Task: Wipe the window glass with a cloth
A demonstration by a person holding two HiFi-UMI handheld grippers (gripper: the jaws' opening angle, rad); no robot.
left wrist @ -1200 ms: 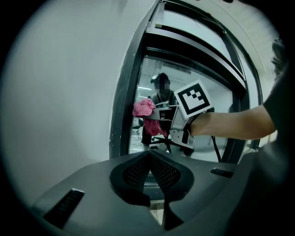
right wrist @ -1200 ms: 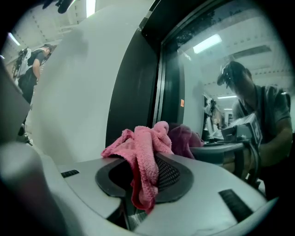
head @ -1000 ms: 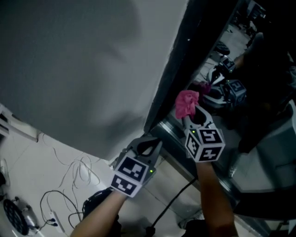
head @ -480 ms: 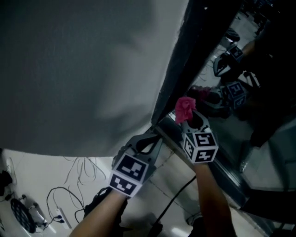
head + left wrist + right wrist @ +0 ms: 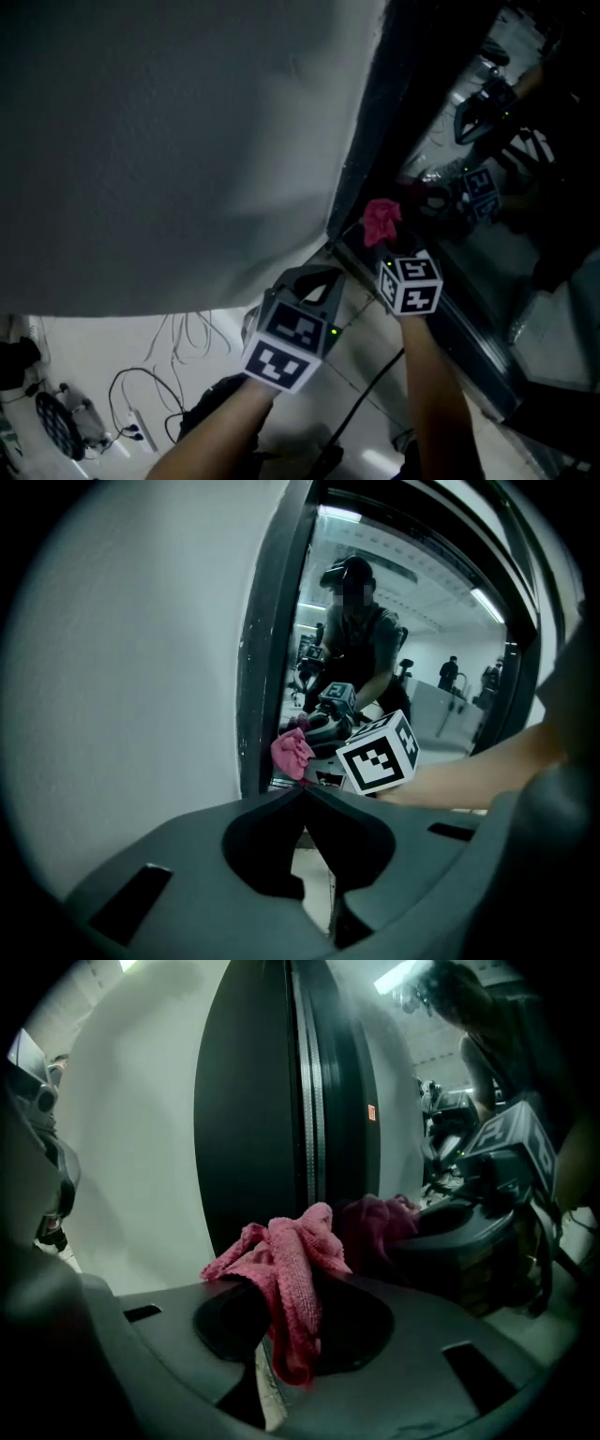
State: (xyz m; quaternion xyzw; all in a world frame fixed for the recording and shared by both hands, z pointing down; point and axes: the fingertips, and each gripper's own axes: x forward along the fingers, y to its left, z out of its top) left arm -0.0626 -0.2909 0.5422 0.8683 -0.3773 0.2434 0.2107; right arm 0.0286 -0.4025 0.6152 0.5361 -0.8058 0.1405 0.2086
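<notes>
A pink cloth (image 5: 286, 1260), by its looks soft, light, limp terry, is pinched between the jaws of the right tool (image 5: 292, 1314), loose folds spilling just past the tips. It should squash and drape rather than slip, so a grip on its bunched middle suits it. Ahead of this tool, the cloth meets the lower corner of the window glass (image 5: 525, 234), beside the dark frame (image 5: 375, 141). The right forearm reaches forward. Just left of it, the left tool (image 5: 302, 793) hangs with jaws together, holding nothing
</notes>
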